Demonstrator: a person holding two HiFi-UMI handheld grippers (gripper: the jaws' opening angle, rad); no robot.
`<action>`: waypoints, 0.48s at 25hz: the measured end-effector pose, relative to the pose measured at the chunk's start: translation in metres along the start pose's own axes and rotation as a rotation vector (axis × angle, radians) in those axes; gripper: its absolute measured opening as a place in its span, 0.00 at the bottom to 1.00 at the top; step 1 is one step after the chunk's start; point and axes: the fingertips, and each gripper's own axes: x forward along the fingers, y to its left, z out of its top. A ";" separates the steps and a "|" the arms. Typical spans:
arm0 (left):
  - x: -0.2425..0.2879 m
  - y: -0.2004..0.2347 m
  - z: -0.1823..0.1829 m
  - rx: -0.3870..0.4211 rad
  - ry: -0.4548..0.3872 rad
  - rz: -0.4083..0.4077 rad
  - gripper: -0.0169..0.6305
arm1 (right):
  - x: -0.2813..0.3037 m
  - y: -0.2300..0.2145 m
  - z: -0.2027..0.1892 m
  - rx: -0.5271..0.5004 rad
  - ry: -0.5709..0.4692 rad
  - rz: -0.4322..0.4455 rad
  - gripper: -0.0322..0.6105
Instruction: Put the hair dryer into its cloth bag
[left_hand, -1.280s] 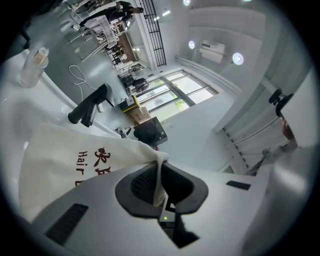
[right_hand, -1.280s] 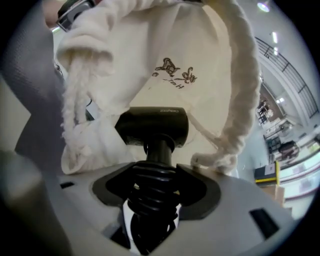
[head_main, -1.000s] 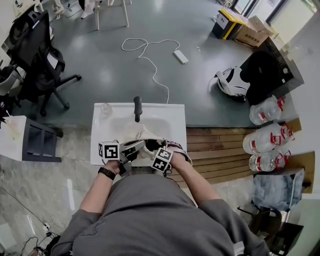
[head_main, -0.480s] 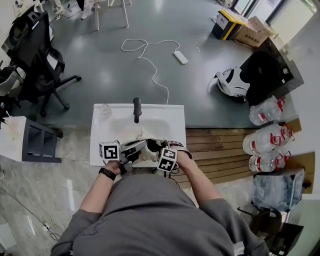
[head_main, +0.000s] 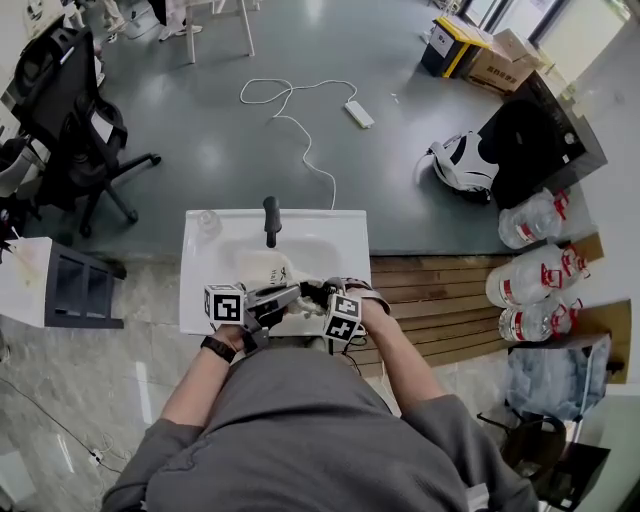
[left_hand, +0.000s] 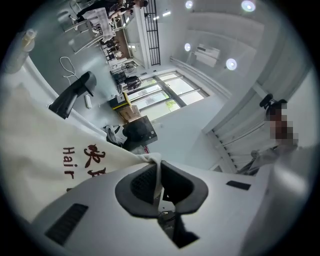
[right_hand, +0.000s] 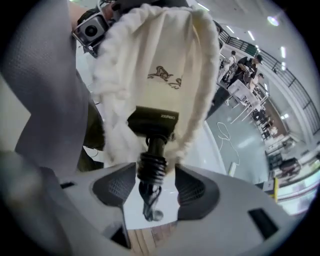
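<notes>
A cream cloth bag (right_hand: 165, 55) with brown print hangs open-mouthed below my right gripper (right_hand: 155, 187). The dark hair dryer (right_hand: 152, 120) sits handle-up inside the bag. Its ribbed cord collar (right_hand: 151, 167) is held between the right jaws, and the cord runs back toward the camera. My left gripper (left_hand: 159, 172) is shut on the bag's edge, with the printed cloth (left_hand: 45, 145) spreading to its left. In the head view both grippers, left (head_main: 282, 296) and right (head_main: 313, 293), meet over the near rim of the white basin (head_main: 350, 250), with the bag (head_main: 270, 270) between them.
A black faucet (head_main: 270, 220) stands at the basin's far side, with a clear cup (head_main: 207, 222) at its left corner. To the right are a wooden slat platform (head_main: 430, 300) and large water bottles (head_main: 535, 270). An office chair (head_main: 80, 120) and a white cable (head_main: 300, 100) occupy the floor beyond.
The right gripper has shifted a little to the right and the left gripper slightly nearer it. The bag now sits lower and flatter between them.
</notes>
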 end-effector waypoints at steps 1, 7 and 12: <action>0.001 0.001 -0.002 0.004 0.008 0.004 0.05 | 0.000 -0.002 0.000 0.009 -0.004 -0.004 0.43; -0.013 0.004 0.013 0.012 -0.040 0.017 0.05 | -0.002 -0.010 0.003 0.118 -0.071 -0.021 0.43; -0.029 0.005 0.018 0.026 -0.072 0.019 0.05 | -0.001 -0.021 0.011 0.300 -0.174 -0.008 0.42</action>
